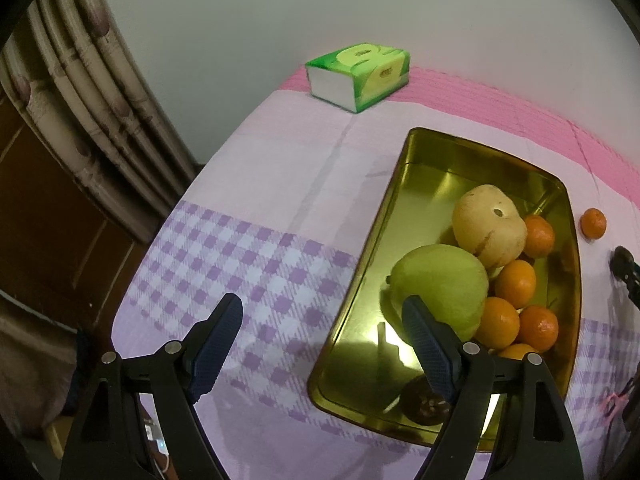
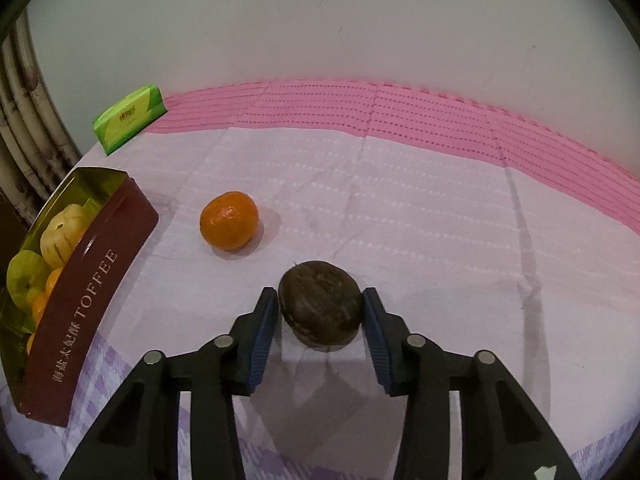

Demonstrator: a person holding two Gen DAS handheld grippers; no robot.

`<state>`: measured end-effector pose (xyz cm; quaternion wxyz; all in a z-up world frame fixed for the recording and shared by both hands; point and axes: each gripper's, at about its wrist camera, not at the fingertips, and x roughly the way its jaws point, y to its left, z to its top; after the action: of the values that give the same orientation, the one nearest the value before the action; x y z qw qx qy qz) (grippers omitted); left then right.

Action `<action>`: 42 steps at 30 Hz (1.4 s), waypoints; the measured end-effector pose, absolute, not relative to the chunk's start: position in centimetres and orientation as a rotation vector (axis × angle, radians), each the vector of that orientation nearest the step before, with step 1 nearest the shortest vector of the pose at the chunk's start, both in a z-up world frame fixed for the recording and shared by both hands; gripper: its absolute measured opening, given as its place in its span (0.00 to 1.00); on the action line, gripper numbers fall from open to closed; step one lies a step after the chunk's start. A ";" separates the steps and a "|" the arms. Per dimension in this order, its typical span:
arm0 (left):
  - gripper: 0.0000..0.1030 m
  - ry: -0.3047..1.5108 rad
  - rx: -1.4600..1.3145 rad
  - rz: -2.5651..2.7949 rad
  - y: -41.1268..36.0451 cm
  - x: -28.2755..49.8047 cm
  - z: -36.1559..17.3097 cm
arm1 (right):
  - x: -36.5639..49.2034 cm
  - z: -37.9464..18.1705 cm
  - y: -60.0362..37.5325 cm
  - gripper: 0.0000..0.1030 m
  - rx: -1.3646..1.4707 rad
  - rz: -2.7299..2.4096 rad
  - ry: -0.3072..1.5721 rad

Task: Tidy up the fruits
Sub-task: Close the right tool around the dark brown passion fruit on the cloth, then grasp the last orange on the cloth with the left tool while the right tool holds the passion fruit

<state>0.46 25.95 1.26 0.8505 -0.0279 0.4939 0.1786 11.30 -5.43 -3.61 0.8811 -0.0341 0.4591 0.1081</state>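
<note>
**While one brown fruit waits between the jaws**

Since the right gripper [image 2: 321,312] has its two jaws on either side of the dark brown fruit [image 2: 320,306], this looks like the grabbing step. The blue pads [image 2: 265,336] sit right at the fruit's sides, close enough to seem to touch. I cannot tell if they squeeze it yet. The fruit looks to be resting on the cloth [image 2: 400,208].

A little farther out, a loose orange [image 2: 229,220] sits alone on the cloth, near the box [image 2: 86,280] marked TOFFEE.

Over on the other side, the left gripper [image 1: 320,322] hangs wide open with nothing in it, above the near edge of the gold tray [image 1: 360,280] of that box. Inside lie a green fruit [image 1: 444,284], a pale yellow fruit [image 1: 488,228] and several small oranges [image 1: 516,282].

A green tissue pack [image 1: 358,76] sits at the far edge.

Next, I think the right jaws must hold the brown fruit firmly, lift it, and carry it left to the tray. The loose orange would be left to do.
</note>
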 end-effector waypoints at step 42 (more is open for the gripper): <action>0.80 1.105 0.098 -0.163 3.0 12.5 0.2 | 8.7 -2.7 -16.5 0.36 -0.010 -0.012 0.880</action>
<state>12.54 3.02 0.18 0.8471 0.0463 0.5238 -0.0771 8.72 -16.51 -2.70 0.9047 -0.0048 0.4259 -0.0059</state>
